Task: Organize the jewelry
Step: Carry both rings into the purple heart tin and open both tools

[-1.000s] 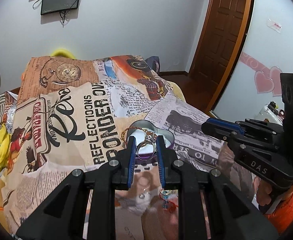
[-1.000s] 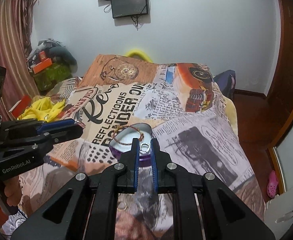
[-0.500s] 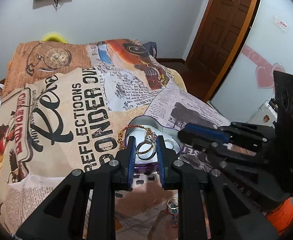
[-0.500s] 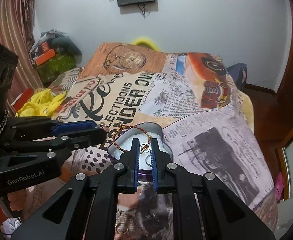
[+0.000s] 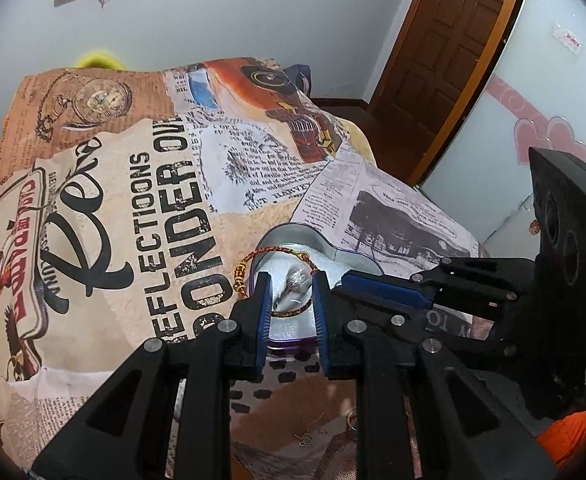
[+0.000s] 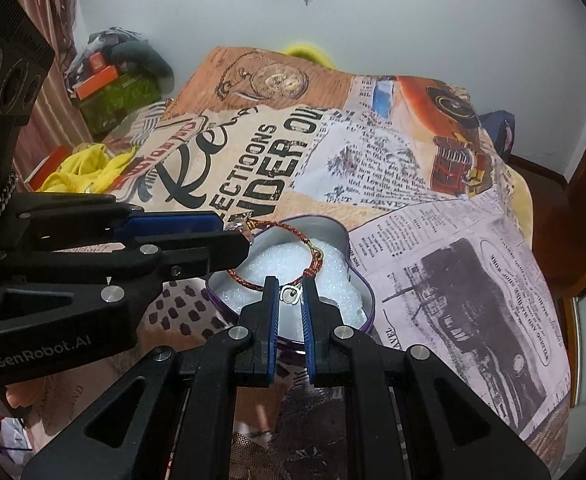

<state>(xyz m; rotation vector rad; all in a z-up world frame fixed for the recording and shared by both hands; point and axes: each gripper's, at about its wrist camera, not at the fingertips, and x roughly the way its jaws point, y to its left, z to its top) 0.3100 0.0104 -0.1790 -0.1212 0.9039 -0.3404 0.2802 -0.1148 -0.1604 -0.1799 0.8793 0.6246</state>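
Observation:
A purple heart-shaped tin lined with white foam lies on the printed bedspread. A red-and-gold braided bracelet rests across its rim and foam. My left gripper hangs just over the tin, shut on a blurred silvery ring. In the right wrist view the left gripper comes in from the left with a glint at its tip. My right gripper is shut on a small silver piece above the foam.
Small loose pieces of jewelry lie on the bedspread near me. Yellow clothes and boxes are piled at the bed's left side. A wooden door stands at the right. A hand holds the left gripper.
Both grippers have come down and forward toward the tin, which now looks larger. Each still holds its piece, now right over the foam. The two grippers stand closer together.

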